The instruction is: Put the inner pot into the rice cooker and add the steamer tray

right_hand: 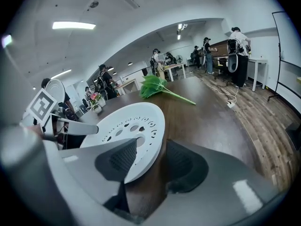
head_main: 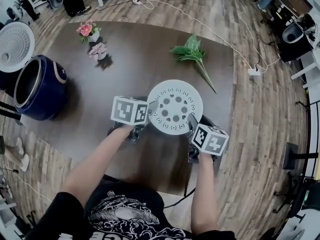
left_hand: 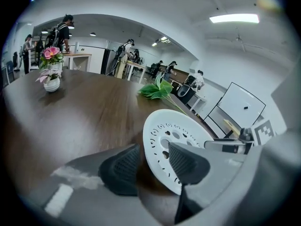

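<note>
Far left on the dark brown wooden table (head_main: pixel 135 59): one dark-blue round rice cooker (head_main: pixel 42 86), mouth up, with its white-lined lid (head_main: pixel 15 44) swung open and cut off by the frame edge. The cooker's inside is too dim to tell whether the inner pot is in it.

Next come two small flower pots, one with pink blooms (head_main: pixel 87 31) and one paler (head_main: pixel 98 50).

Left claw (head_main: pixel 153 106): spread, straddling the left rim of the tray with one pad over the top face and one outside the edge. A sliver of table shows between the outer pad and the rim, so there's no pinch.

One white round perforated plastic steamer tray (head_main: pixel 174 106) sits near the table's front edge, holed face up. It's a disc, so it has no long axis. The holes are larger in the middle, with small slots ringing them.

Right claw (head_main: pixel 192 120): same on the right rim, spread, with the inner pad over the tray and the outer pad clear of the edge.

One green leafy sprig (head_main: pixel 192 54) lies behind the tray, with its stem running toward the table's right edge.

Both claw bodies are mostly hidden under their marker cubes.
</note>
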Motion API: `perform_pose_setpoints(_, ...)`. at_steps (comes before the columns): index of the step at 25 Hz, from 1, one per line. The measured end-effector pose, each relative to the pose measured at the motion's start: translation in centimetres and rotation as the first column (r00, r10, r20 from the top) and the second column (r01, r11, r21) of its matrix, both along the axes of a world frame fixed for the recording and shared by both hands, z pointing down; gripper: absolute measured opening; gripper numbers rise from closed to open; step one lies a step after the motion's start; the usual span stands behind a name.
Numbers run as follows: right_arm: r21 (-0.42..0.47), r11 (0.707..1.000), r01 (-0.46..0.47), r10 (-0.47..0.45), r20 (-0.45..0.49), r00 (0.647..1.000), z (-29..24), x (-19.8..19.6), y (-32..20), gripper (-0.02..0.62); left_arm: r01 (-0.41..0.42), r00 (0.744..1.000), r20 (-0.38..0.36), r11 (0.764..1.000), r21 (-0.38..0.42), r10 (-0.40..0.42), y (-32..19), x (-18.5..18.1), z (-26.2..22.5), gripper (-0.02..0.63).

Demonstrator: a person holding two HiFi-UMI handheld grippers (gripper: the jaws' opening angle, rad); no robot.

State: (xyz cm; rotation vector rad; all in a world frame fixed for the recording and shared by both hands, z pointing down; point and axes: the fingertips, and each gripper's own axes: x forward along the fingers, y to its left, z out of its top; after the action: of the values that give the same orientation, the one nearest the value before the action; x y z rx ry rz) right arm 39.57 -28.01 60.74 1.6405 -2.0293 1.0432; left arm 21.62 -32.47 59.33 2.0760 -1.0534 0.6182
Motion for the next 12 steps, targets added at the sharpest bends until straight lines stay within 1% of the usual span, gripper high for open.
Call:
perform_pose_setpoints(4, -0.002, 1.000, -0.008, 0.008, 0.009, 1.000, -0.21, 0.39, 0.28, 0.170, 0.014, 1.000, -0.012, 1.000, -0.015, -0.014, 0.40, 0.40, -0.06, 0.157)
perform_pose_setpoints(6, -0.002, 1.000, -0.012, 0.012, 0.004, 1.000, -0.25, 0.30, 0.24, 0.148, 0.019, 1.000, -0.014, 1.000, -0.023, -0.020, 0.44, 0.36, 0.09, 0.129)
perform_pose_setpoints(8, -0.002, 1.000, -0.020, 0.020, -0.004, 1.000, -0.30, 0.35, 0.18, 0.140, 0.022, 1.000, -0.011, 0.999, -0.026, -0.022, 0.37, 0.30, 0.13, 0.109)
perform_pose_setpoints(12, -0.002, 1.000, -0.026, 0.026, -0.015, 1.000, -0.51, 0.25, 0.40, 0.136, 0.025, 1.000, -0.001, 0.999, -0.020, -0.025, 0.60, 0.01, -0.13, 0.098)
